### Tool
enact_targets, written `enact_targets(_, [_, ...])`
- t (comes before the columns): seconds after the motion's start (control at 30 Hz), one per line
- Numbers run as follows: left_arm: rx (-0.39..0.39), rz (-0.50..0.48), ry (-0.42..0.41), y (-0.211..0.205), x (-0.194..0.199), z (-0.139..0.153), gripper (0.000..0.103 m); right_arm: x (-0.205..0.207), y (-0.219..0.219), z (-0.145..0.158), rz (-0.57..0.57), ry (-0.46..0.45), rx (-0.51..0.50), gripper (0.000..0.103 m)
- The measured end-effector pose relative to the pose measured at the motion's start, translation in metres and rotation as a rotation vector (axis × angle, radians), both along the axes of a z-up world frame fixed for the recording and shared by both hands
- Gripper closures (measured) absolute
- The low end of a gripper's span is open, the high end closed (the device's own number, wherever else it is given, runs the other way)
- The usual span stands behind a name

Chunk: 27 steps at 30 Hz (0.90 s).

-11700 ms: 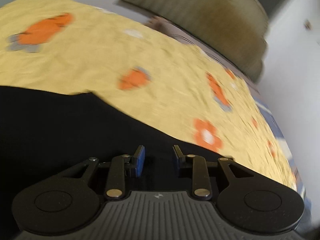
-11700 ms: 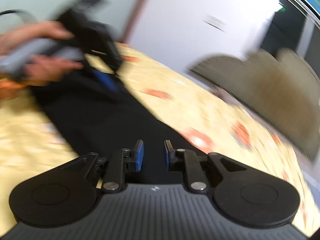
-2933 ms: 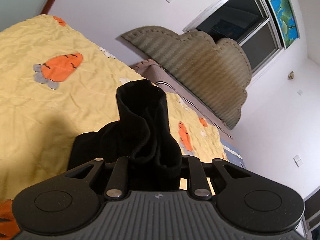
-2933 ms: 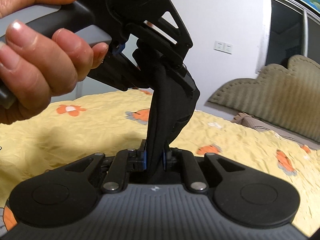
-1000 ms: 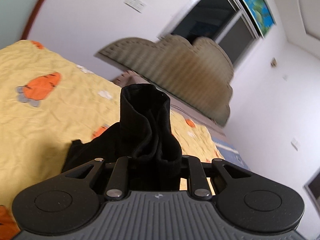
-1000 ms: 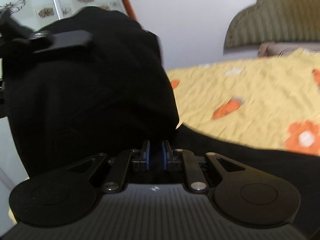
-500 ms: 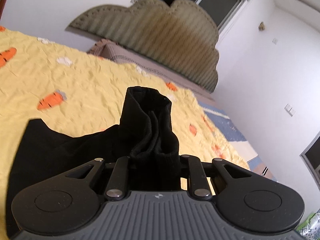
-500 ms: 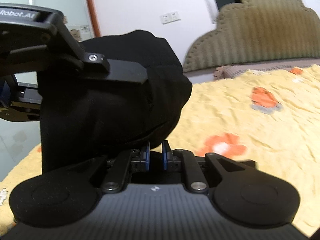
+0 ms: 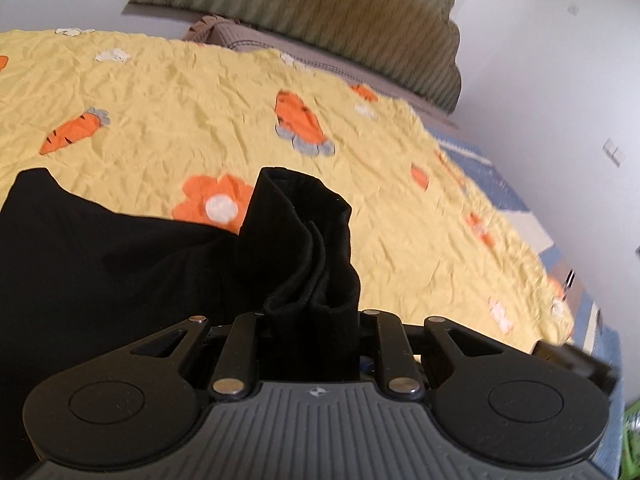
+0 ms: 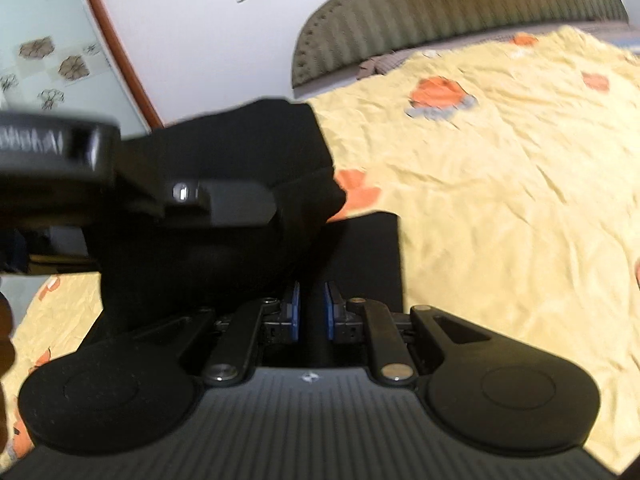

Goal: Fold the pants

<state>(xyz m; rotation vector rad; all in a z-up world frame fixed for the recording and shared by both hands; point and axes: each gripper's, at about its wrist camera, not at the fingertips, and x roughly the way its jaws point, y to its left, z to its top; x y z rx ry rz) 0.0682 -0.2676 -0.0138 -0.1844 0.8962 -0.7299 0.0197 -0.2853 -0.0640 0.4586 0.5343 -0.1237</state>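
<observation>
Both claws have come down toward the bed since a moment ago, and more of the black pants [image 9: 100, 264] now lies spread flat on the yellow bedspread [image 9: 400, 184], which is printed with orange carrots and flowers. From the left wrist view, the left claw [image 9: 310, 330] is clamped on a thick bunched fold of the pants; the fabric rises in a rolled wad between the black arms and hides the pads completely. To its left, the rest of the garment stretches out as a wide dark panel on the bedspread. From the right wrist view, the right claw [image 10: 311, 312] has its blue pads [image 10: 294, 310] a narrow gap apart, having just eased slightly wider, with black fabric filling the gap between them; whether the pads press on it cannot be told. Above and left of it, blurred, the left claw's body crosses the picture with a mound of pants draped over it. A padded olive headboard [image 10: 460, 4] stands at the far end of the bed against a white wall
</observation>
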Motion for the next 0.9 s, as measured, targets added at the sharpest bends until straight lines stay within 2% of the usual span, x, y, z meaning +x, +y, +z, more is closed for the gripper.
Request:
enact_targets(0.07, [0.018, -0.017, 0.009, -0.006, -0.002, -0.002, 0.08, -0.008, -0.003, -0.001, -0.01, -0.002, 0.017, 0.083])
enact_targets(0.13, [0.02, -0.034, 0.026, -0.01, -0.003, -0.003, 0.073, -0.017, -0.004, 0.001, -0.009, 0.0, 0.015, 0.082])
enact_targets(0.2, [-0.001, -0.064, 0.032, -0.013, -0.006, -0.001, 0.059, -0.021, -0.005, 0.001, -0.007, 0.007, -0.001, 0.082])
enact_targets(0.27, [-0.032, -0.087, 0.024, -0.016, -0.009, 0.004, 0.053, -0.022, -0.006, 0.0, -0.008, 0.017, -0.011, 0.082])
enact_targets(0.33, [-0.052, -0.097, 0.006, -0.016, -0.012, 0.011, 0.053, -0.027, -0.007, -0.001, -0.012, 0.024, -0.013, 0.082])
enact_targets(0.47, [-0.087, -0.055, -0.03, 0.002, -0.012, 0.025, 0.053, -0.038, -0.015, -0.005, -0.033, 0.052, -0.022, 0.082])
enact_targets(0.5, [-0.098, -0.038, -0.036, 0.011, -0.01, 0.027, 0.052, -0.042, -0.017, -0.006, -0.034, 0.06, -0.025, 0.078])
enact_targets(0.53, [-0.102, -0.019, -0.043, 0.02, -0.009, 0.028, 0.05, -0.046, -0.019, -0.006, -0.033, 0.061, -0.025, 0.075])
enact_targets(0.57, [-0.098, 0.016, -0.055, 0.034, -0.006, 0.029, 0.042, -0.051, -0.02, -0.006, -0.035, 0.067, -0.032, 0.073])
enact_targets(0.6, [-0.09, 0.049, -0.068, 0.045, -0.004, 0.028, 0.035, -0.058, -0.021, -0.005, -0.043, 0.071, -0.045, 0.072])
enact_targets(0.63, [-0.076, 0.085, -0.083, 0.057, -0.001, 0.027, 0.034, -0.064, -0.025, -0.004, -0.058, 0.075, -0.054, 0.072])
enact_targets(0.7, [-0.033, 0.144, -0.104, 0.078, 0.004, 0.021, 0.033, -0.079, -0.033, 0.004, -0.135, 0.077, -0.088, 0.072])
enact_targets(0.77, [0.02, 0.205, -0.116, 0.095, 0.01, 0.011, 0.033, -0.088, -0.039, 0.02, -0.211, 0.028, -0.107, 0.07])
enact_targets(0.83, [0.072, 0.256, -0.124, 0.109, 0.015, 0.002, 0.033, -0.09, -0.04, 0.039, -0.205, -0.053, -0.08, 0.069])
enact_targets(0.9, [0.109, 0.271, -0.125, 0.119, 0.018, -0.008, 0.033, -0.079, -0.032, 0.05, -0.134, -0.121, -0.043, 0.067])
